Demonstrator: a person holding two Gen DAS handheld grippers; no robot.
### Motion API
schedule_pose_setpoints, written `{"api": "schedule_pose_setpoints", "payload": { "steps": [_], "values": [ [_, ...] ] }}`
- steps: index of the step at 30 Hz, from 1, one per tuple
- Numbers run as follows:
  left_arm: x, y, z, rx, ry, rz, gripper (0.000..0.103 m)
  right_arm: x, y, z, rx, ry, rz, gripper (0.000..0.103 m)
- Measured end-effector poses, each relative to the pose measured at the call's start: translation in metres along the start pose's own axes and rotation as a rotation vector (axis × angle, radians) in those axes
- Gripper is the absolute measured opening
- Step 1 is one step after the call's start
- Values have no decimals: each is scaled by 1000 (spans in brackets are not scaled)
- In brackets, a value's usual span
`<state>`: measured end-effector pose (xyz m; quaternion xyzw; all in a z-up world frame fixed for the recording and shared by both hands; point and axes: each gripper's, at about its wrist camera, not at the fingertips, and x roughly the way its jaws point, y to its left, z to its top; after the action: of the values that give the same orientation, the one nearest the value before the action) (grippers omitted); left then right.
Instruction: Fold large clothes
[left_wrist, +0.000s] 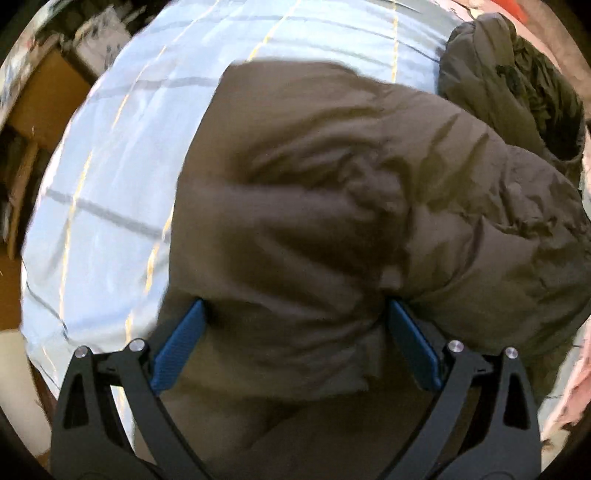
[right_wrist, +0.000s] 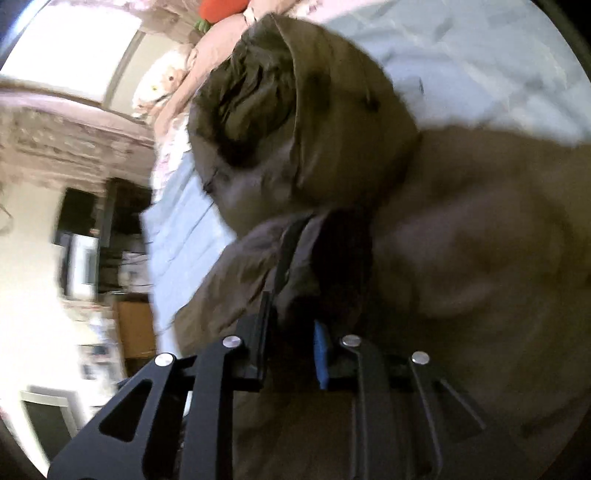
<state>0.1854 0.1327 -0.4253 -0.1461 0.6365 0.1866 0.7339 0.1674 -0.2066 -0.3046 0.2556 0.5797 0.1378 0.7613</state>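
My left fingers (left_wrist: 295, 314) stand wide apart, the blue pads (left_wrist: 181, 343) splayed to either side of a thick bulge of the brown padded jacket (left_wrist: 332, 184). The fabric swells up between them, and each pad's tip sits right against it, but the fingers are not closed on it.

My right fingers (right_wrist: 291, 325) are nearly together, with only a narrow gap, and a dark fold of the jacket (right_wrist: 461, 258) is pinched in that gap. The view here is blurred, so I cannot make out which part of the garment the fold belongs to.

The jacket lies on the bed, filling most of the left wrist view from the fingers up to 12 o'clock and out to 3 o'clock. Its hood (left_wrist: 509, 81) sits at about 1 o'clock there, its dark lining showing. In the right wrist view the hood (right_wrist: 295, 122) opens toward 11 o'clock, above the pinched fold.

Under the jacket is a pale blue bedsheet (left_wrist: 110, 184) with grey and yellow lines, spreading from 12 o'clock round to 8 o'clock in the left view. In the right view, an orange and green plush toy (right_wrist: 218, 9) lies at 11 o'clock, at the far edge of the bed. A wooden cabinet (right_wrist: 136, 328) stands at 8 o'clock beside the bed.
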Motion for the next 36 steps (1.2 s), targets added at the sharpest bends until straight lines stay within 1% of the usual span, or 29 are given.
{"api": "schedule_pose_setpoints", "payload": {
  "steps": [1, 2, 3, 4, 5, 6, 7, 9, 10, 11, 12, 13, 15, 16, 17, 18, 20, 21, 22, 24, 26, 27, 29, 30, 32, 33, 34, 35, 36],
  "values": [
    [5, -8, 8, 32, -4, 36, 100, 10, -7, 6, 14, 15, -62, 20],
    [10, -13, 12, 52, -1, 62, 101, 18, -19, 5, 29, 38, -90, 20],
    [17, -18, 17, 70, 8, 85, 101, 29, -28, 3, 48, 75, -118, 23],
    [24, -23, 21, 89, 24, 106, 101, 41, -40, -2, 66, 128, -149, 37],
    [27, -25, 22, 100, 33, 115, 101, 43, -47, -9, 84, 139, -155, 44],
    [26, -25, 23, 104, 32, 116, 101, 39, -53, -14, 108, 125, -136, 49],
    [17, -23, 22, 103, 14, 104, 101, 27, -59, -17, 136, 82, -111, 49],
    [-3, -16, 17, 91, -28, 79, 101, 2, -57, -20, 121, -31, -123, 49],
    [-20, -10, 15, 77, -72, 58, 101, -11, -50, -20, 93, -92, -118, 49],
    [-33, -6, 13, 67, -115, 43, 101, -23, -38, -20, 45, -150, -85, 49],
    [-42, -3, 11, 62, -145, 33, 101, -27, -25, -19, -8, -173, -45, 49],
    [-51, -1, 11, 56, -181, 19, 101, -26, -10, -18, -66, -166, -17, 49],
    [-55, 2, 13, 53, -197, -2, 101, -8, 14, -18, -169, -103, 3, 48],
    [-50, 1, 16, 59, -182, 2, 101, 10, 25, -18, -218, -52, -22, 47],
    [-41, 0, 17, 66, -159, 28, 101, 26, 33, -16, -247, -14, -51, 46],
    [-26, -4, 22, 75, -121, 67, 101, 46, 35, -18, -272, 32, -91, 44],
    [-4, -4, 24, 70, -60, 114, 101, 87, 28, -20, -282, 95, -173, 43],
    [15, -2, 28, 58, -21, 123, 101, 99, 23, -20, -290, 99, -190, 43],
    [22, -4, 21, 58, -8, 117, 101, 108, 20, -20, -313, 99, -205, 42],
    [36, -3, 24, 63, -2, 115, 101, 120, 23, -18, -376, 97, -245, 42],
    [41, -2, 25, 70, 5, 114, 101, 120, 29, -17, -400, 106, -263, 42],
    [38, -1, 24, 68, 5, 114, 101, 116, 29, -16, -394, 110, -251, 42],
    [21, 5, 18, 63, -9, 109, 101, 84, 28, -16, -339, 70, -181, 41],
    [9, 9, 12, 66, -30, 99, 101, 63, 23, -19, -320, 27, -158, 42],
    [-22, 22, -9, 88, -103, 88, 101, 23, 5, -29, -308, -68, -217, 47],
    [-28, 27, -17, 97, -120, 92, 101, 12, -7, -34, -300, -91, -254, 51],
    [-33, 36, -29, 108, -125, 103, 101, 1, -29, -44, -282, -94, -311, 52],
    [-32, 42, -37, 109, -109, 114, 101, 2, -49, -51, -256, -70, -361, 52],
    [-25, 49, -43, 106, -80, 123, 101, 12, -71, -53, -218, -13, -418, 52]
  ]
}}
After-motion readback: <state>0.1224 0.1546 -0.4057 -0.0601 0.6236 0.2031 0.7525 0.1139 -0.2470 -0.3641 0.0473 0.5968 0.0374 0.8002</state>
